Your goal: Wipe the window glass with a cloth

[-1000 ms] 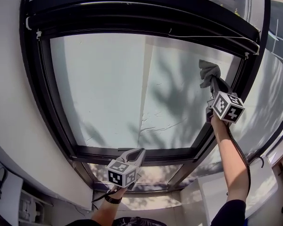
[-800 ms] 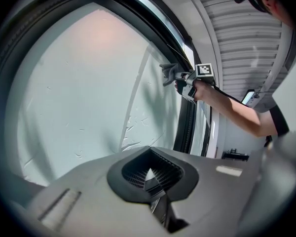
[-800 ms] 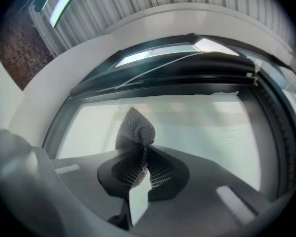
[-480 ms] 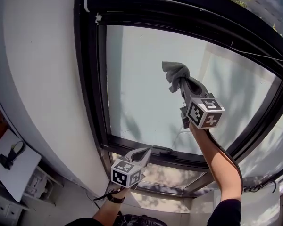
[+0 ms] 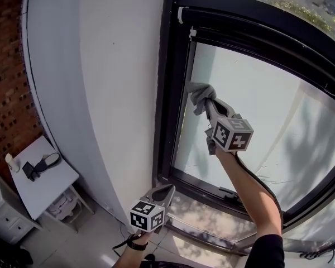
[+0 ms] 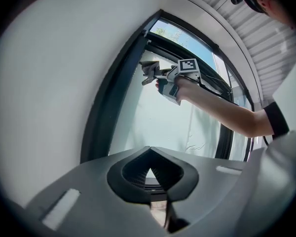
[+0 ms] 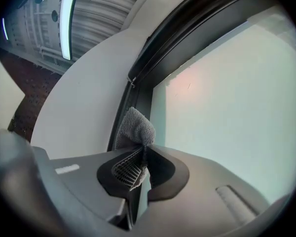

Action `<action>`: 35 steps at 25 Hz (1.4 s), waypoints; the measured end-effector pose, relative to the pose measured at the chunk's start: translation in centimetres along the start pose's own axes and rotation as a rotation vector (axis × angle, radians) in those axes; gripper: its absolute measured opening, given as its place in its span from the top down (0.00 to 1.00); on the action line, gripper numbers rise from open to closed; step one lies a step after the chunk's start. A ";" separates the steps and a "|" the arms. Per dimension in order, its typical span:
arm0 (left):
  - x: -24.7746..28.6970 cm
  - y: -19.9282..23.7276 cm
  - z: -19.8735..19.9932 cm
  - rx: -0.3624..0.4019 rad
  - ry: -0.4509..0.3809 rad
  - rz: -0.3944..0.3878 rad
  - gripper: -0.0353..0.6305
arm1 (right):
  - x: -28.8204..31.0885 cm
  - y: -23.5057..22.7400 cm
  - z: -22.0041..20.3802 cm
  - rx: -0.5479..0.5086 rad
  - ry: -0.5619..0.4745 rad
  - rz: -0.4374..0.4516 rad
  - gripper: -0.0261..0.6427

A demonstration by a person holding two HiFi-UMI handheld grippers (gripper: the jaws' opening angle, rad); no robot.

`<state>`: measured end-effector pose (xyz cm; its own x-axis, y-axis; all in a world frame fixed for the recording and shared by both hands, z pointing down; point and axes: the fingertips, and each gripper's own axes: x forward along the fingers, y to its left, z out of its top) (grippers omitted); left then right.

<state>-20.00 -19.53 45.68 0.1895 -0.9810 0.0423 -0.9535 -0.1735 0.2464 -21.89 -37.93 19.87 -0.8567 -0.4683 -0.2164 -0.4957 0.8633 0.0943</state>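
**A:** Cloth point(image 7: 135, 127), who has it?

**B:** The right gripper point(image 5: 208, 107). Its jaws are clamped on a fold of it, and the grey wad bunches out past the tips. It sits high at the left edge of the window glass point(image 5: 257, 110), just beside the black frame point(image 5: 170, 94).

**A:** And the left gripper point(image 5: 166, 191)?

**B:** Jaws pressed together with nothing between them. It's held low, near the frame's bottom corner, by the white wall point(image 5: 106, 82).

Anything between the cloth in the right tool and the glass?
Nothing visible. The right tool grips the cloth, which sits at the left edge of the glass, next to the black frame. The left tool hangs low, shut and empty, off to the side.
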 end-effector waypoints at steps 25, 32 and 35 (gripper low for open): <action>4.2 -3.1 -0.2 0.004 0.026 -0.138 0.94 | -6.8 -9.2 -1.1 -0.094 0.034 -0.177 0.94; 7.6 -8.2 -0.9 -0.006 0.064 -0.286 0.94 | -13.1 -14.5 -0.3 -0.117 0.043 -0.302 0.94; 8.9 -10.4 -1.4 -0.002 0.075 -0.339 0.94 | -15.9 -17.0 -0.1 -0.118 0.046 -0.352 0.94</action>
<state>-8.06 -26.29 44.85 0.5124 -0.8583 0.0291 -0.8329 -0.4884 0.2604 0.11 -45.16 21.76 -0.6353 -0.7428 -0.2114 -0.7716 0.6219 0.1336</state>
